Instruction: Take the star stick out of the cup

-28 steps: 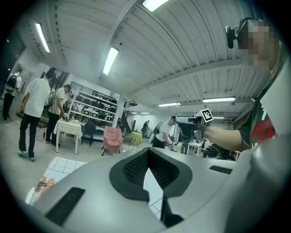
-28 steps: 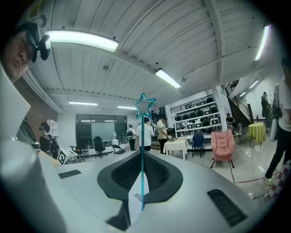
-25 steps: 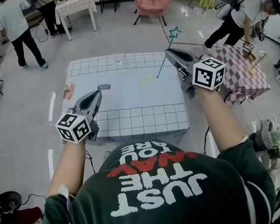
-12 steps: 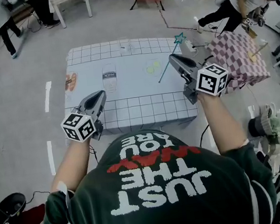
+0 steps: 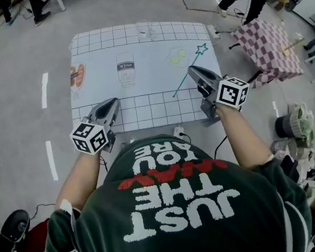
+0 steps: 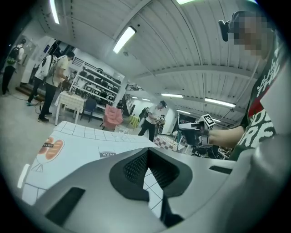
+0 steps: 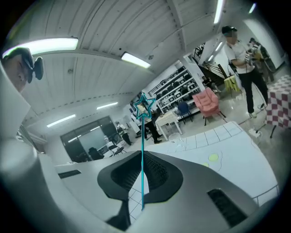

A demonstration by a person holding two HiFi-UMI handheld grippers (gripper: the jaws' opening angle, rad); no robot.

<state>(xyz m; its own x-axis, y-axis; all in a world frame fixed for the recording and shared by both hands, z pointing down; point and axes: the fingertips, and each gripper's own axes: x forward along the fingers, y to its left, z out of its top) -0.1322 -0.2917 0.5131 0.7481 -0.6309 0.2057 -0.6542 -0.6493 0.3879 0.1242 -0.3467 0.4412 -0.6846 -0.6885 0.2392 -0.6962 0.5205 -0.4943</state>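
A thin teal star stick [image 5: 187, 74] slants up over the right side of the white gridded table mat [image 5: 143, 104], star end [image 5: 201, 48] far and high. My right gripper [image 5: 193, 72] is shut on its shaft near the table's right front. In the right gripper view the stick [image 7: 141, 154] rises straight from between the closed jaws [image 7: 141, 172]. A clear cup [image 5: 144, 31] stands upright at the mat's far edge, well apart from the stick; it also shows small in the left gripper view [image 6: 120, 130]. My left gripper [image 5: 110, 105] hovers shut and empty at the front left [image 6: 146, 169].
Flat printed pictures lie on the mat: a bread picture [image 5: 77, 75], a milk bottle [image 5: 126, 69], green fruit [image 5: 178, 57]. A checked-cloth table [image 5: 267, 44] stands to the right. People move about on the floor beyond the table.
My right gripper has drawn back toward the table's front right corner with the star stick in it, so the star now hangs over the mat. The left gripper has barely moved.
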